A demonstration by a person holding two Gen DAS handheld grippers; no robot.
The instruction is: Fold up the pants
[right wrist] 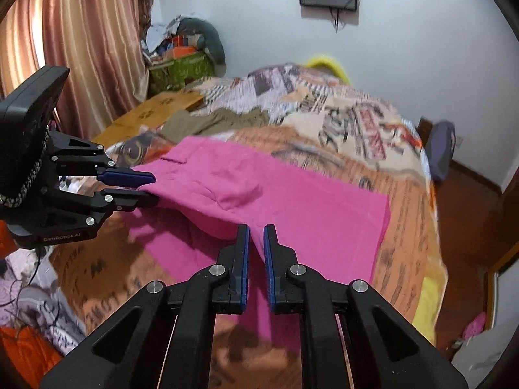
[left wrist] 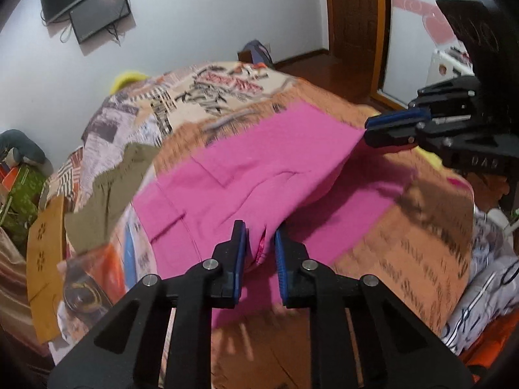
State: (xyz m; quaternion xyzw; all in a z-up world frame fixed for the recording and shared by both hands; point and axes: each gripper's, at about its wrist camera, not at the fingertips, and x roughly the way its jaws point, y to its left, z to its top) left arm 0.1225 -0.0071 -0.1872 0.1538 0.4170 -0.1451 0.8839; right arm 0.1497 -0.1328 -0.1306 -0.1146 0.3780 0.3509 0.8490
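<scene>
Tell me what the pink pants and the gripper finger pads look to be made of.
Pink pants: soft matte woven or knit cloth, likely cotton; it drapes and creases where lifted. Finger pads: blue, seemingly ribbed rubber or soft plastic, set on hard matte black plastic fingers. Blur leaves both uncertain.

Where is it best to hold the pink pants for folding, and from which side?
Grip the pink pants at the near edge's two corners, coming from the near bedside. That edge is lifted; the left gripper and right gripper already pinch it.

We saw the bright pink cotton pants (left wrist: 246, 168) spread on the bed, near edge lifted and doubling over.
</scene>
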